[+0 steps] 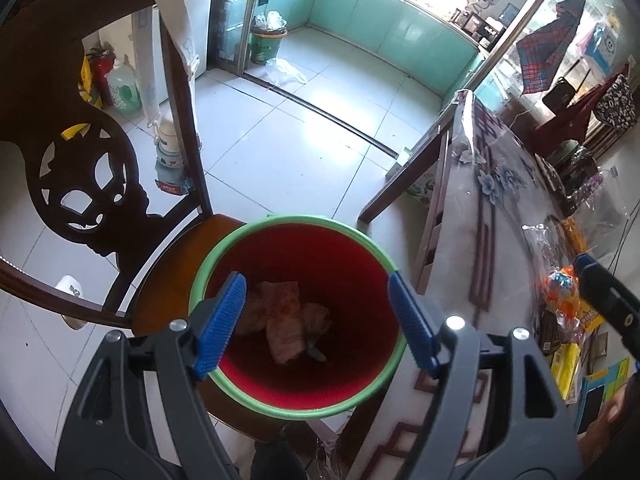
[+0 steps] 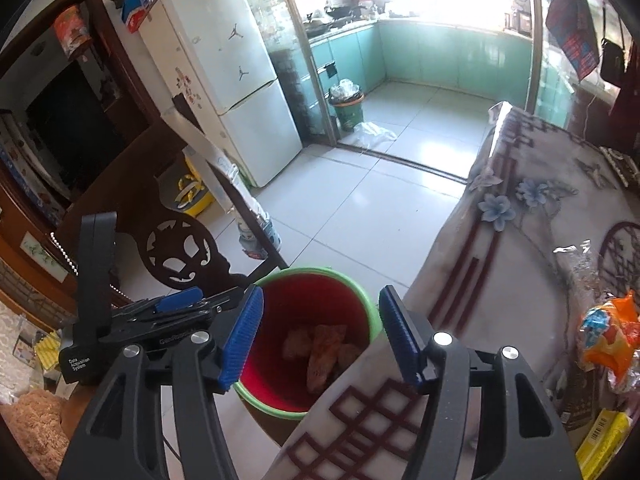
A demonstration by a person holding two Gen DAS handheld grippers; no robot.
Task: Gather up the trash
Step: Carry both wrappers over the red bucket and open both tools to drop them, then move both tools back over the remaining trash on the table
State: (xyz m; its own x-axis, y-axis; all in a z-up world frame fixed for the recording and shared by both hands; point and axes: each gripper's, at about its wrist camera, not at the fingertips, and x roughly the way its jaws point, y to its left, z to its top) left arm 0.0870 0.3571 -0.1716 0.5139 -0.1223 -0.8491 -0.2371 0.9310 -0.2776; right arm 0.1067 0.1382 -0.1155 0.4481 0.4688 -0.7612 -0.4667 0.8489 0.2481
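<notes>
Dropping trash into the red, green-rimmed plastic bucket (image 1: 304, 312).
Our left gripper (image 1: 316, 320) and right gripper (image 2: 320, 336) hang above it, jaws wide and empty; next we fetch the orange wrapper (image 2: 612, 340) beside it.

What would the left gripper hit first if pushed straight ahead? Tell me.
Likely the crumpled wrappers at the bottom of the red bin; the open left gripper points into its mouth, nothing between the pads.

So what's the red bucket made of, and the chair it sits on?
The red bucket looks like plastic: smooth, evenly coloured walls with a moulded green rim, slightly shiny. The chair looks like dark varnished wood: its back has carved cut-out shapes, and the brown seat shows a glossy sheen. The crumpled bits inside the bucket seem to be paper or thin wrappers, but that is hard to tell.
</notes>
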